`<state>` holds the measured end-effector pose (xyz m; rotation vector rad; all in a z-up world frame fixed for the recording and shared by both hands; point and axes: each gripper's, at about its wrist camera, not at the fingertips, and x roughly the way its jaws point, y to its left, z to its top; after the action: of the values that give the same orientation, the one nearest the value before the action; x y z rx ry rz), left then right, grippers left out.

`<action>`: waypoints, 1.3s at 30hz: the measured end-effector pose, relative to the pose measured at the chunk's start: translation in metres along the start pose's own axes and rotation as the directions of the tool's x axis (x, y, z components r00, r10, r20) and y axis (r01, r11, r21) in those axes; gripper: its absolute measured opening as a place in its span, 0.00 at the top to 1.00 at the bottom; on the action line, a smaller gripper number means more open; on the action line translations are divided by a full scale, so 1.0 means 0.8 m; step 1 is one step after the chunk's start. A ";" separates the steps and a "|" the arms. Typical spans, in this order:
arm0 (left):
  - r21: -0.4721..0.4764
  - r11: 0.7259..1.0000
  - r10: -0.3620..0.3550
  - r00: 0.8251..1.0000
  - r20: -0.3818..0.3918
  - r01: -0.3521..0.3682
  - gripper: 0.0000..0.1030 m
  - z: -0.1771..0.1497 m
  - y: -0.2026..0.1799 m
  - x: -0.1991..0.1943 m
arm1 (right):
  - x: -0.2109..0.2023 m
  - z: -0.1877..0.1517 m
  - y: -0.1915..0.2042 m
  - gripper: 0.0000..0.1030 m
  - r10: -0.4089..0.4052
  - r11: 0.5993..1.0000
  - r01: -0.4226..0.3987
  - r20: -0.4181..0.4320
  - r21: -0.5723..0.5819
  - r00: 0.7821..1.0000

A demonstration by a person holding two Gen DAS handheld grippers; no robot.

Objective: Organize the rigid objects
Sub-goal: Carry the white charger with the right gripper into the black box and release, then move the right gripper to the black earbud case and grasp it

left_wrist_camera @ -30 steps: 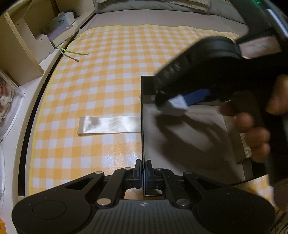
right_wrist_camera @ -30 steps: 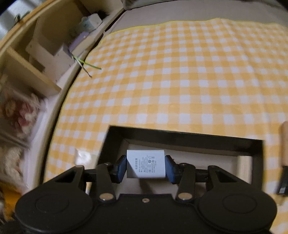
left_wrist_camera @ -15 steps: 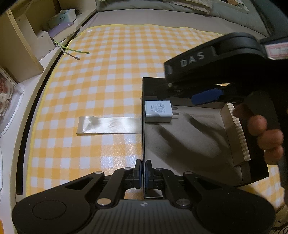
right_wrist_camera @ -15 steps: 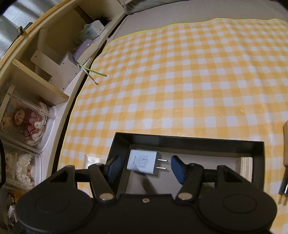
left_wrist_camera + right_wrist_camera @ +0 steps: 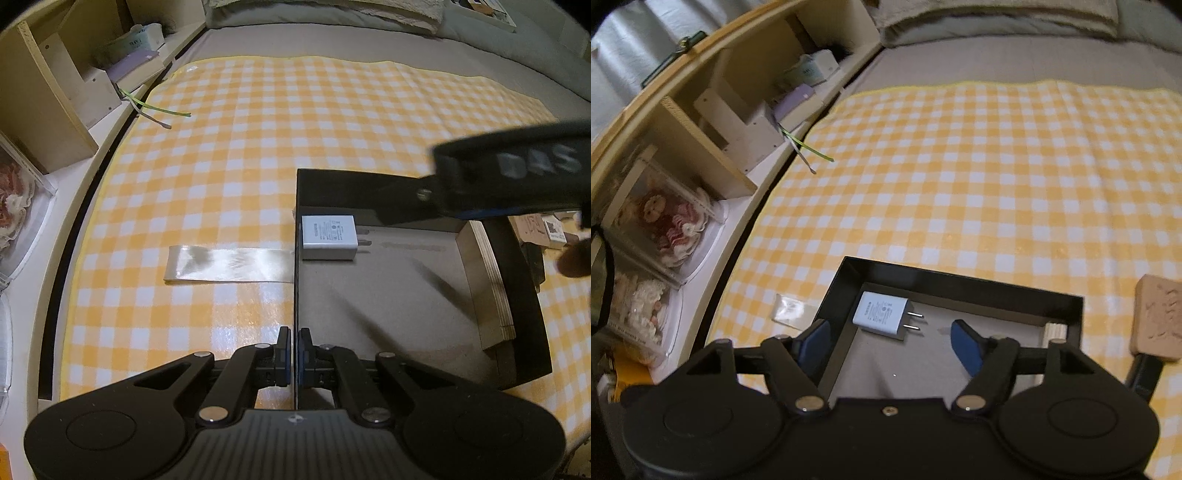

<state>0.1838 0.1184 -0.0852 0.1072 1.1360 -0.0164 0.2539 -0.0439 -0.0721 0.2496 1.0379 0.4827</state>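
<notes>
**Now: charger in tray, right jaws spread, left clamped on wall**

Left hand-held gripper (image 5: 294,360): pinched tight on near end of tray's (image 5: 532,332) left wall, thin black edge sandwiched between pads. Right hand-held gripper (image 5: 892,341): spread wide, nothing between blue pads (image 5: 966,347), hovering above tray (image 5: 960,286) interior; left pad outside left wall, right pad over floor.

Charger (image 5: 328,238) (image 5: 881,314): white, flat on grey floor in far-left corner, label side up, against left wall, prongs pointing right toward tray middle. Clear of both sets of pads.

Plywood block (image 5: 487,284): along tray's right wall, inside. Clear plastic strip (image 5: 229,264) on checked cloth (image 5: 258,147), butting tray's left wall from outside. Tan carved block (image 5: 1158,321) on cloth, right of tray, outside. Shelf (image 5: 713,155) along left, boxed dolls (image 5: 665,221) in it.
</notes>
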 end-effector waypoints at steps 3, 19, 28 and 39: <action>0.000 1.000 0.007 1.000 0.003 -0.007 0.96 0.003 -0.001 0.000 | -0.020 -0.004 0.002 0.24 -0.001 0.999 0.002 0.029 -0.044 1.000; 0.004 1.000 0.018 1.000 0.004 -0.018 0.96 0.002 -0.001 0.002 | -0.126 -0.029 -0.046 0.00 -0.109 0.972 0.154 0.248 -0.174 0.963; 0.009 1.000 0.015 1.000 0.006 -0.015 0.96 0.002 -0.001 0.002 | -0.164 -0.049 -0.107 0.00 -0.238 0.953 0.277 0.264 -0.120 0.935; 0.014 1.000 0.014 1.000 0.008 -0.014 0.96 0.000 0.000 0.003 | -0.210 -0.084 -0.199 0.00 -0.381 0.920 0.391 0.220 -0.004 0.898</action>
<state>0.1851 0.1186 -0.0875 0.1273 1.1274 -0.0119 0.1677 -0.2670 -0.0438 0.0458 0.8337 0.1150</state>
